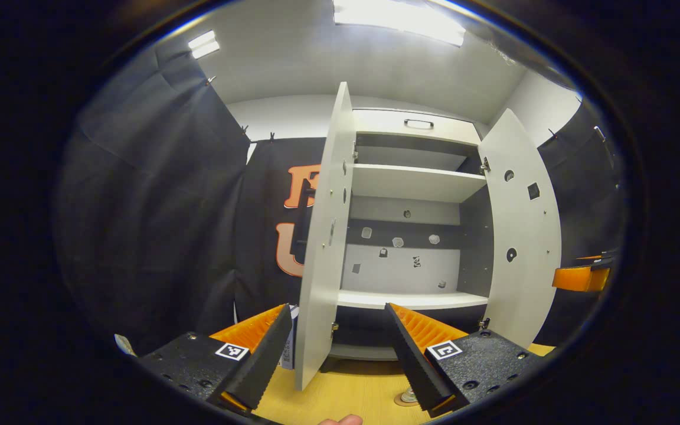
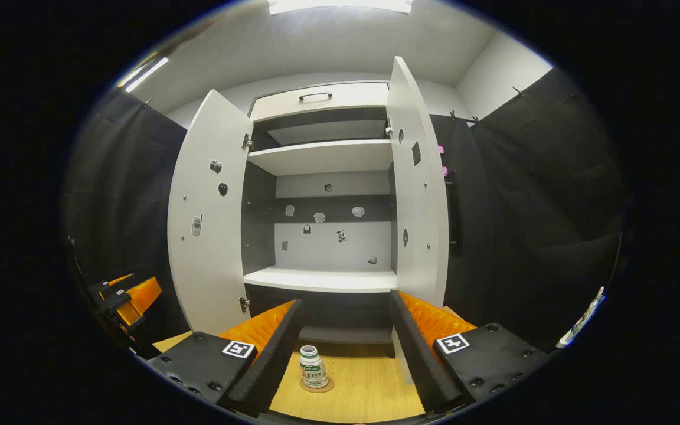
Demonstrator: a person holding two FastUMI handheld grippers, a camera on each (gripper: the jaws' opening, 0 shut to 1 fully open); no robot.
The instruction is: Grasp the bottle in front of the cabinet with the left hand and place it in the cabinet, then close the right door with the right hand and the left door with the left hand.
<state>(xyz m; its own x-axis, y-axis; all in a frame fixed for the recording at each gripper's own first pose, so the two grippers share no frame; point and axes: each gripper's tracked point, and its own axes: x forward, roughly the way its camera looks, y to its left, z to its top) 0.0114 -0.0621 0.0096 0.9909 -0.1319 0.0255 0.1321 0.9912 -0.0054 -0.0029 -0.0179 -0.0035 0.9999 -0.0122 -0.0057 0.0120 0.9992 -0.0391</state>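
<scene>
Fingers of the right gripper (image 2: 343,354) stood wide apart at the bottom of the right gripper view, holding nothing and touching nothing. Between them, a little farther on, the bottle (image 2: 311,366) stood upright on a round coaster (image 2: 317,386) on the wooden table (image 2: 369,389), its long axis vertical and its cap pointing up. It was a small white bottle with a white cap and a green and red label, set in front of the cabinet (image 2: 322,177) and outside it. In the left gripper view only its base (image 1: 409,396) peeked out beside the right finger, on the coaster.

The left gripper (image 1: 337,354) was likewise released, its fingers spread wide and empty, with the near edge of the left door (image 1: 323,236) seen between them but well beyond them. A fingertip (image 1: 343,420) of the holding hand showed at the bottom edge.

Beyond the bottle, both cabinet doors hung open: the left door swung out toward the left gripper, the right door (image 2: 418,189) toward the right gripper. Inside lay a lower shelf (image 2: 322,279) and an upper shelf (image 2: 322,156), both bare, with small stickers on the back panel. A drawer front with a dark handle (image 2: 315,95) sat at the top. Each gripper appeared at the far side edge of the other's view.
</scene>
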